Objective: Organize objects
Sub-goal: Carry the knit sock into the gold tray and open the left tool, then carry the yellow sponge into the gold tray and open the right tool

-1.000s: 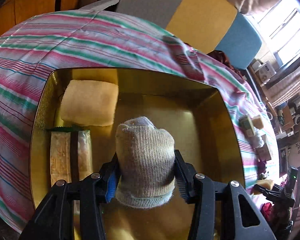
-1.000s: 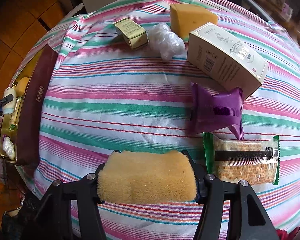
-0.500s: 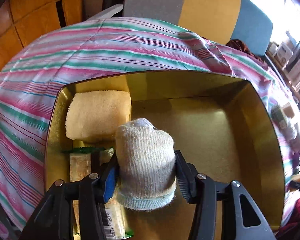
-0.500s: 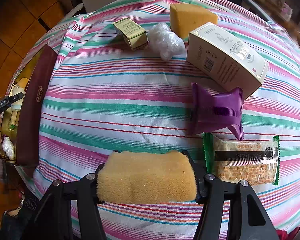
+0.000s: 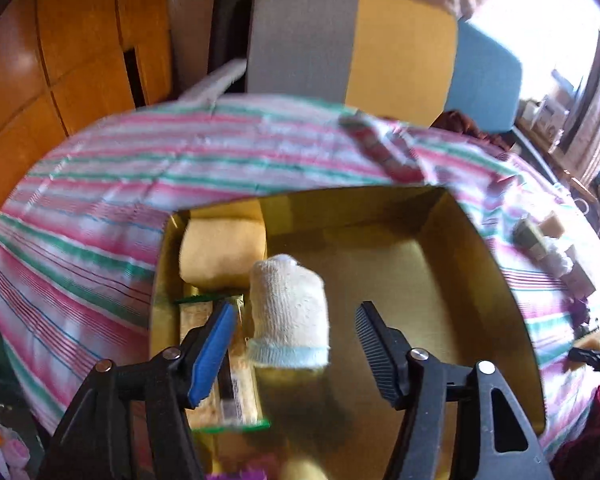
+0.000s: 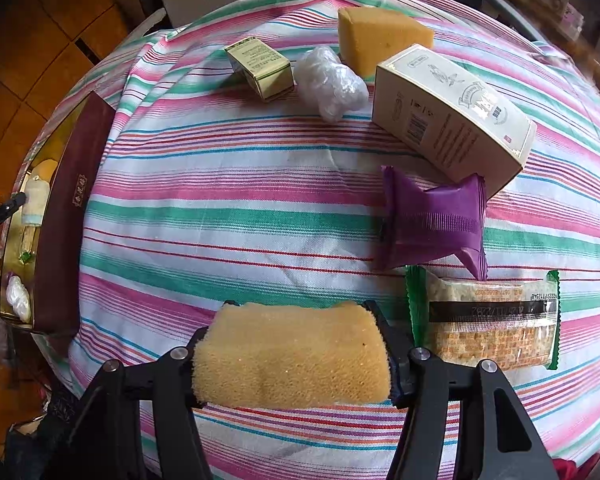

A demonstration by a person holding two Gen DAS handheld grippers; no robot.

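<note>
The left wrist view looks down into the gold box (image 5: 440,264), where the rolled sock (image 5: 288,312) stands between the spread fingers of the left gripper (image 5: 296,328). Its jaws have just been opening, and neither pad touches the sock now. Behind the sock lies a yellow sponge (image 5: 220,256) in the box's far left corner, and a green-edged cracker packet (image 5: 228,364) lies along the left wall, partly behind the blue-padded finger (image 5: 214,344). This view is blurred, and the things far off at the right edge cannot be made out.

The right wrist view shows what that one does not: the right gripper (image 6: 292,360) pinching a second sponge (image 6: 292,356) above the striped cloth (image 6: 220,208). On the cloth lie another cracker packet (image 6: 484,320), a purple pouch (image 6: 432,224), a cream carton (image 6: 452,112), a small green box (image 6: 260,68), a clear plastic wad (image 6: 328,80) and a sponge block (image 6: 380,36). From here the gold box is seen only edge-on at far left, its dark red wall hiding most of the inside.
</note>
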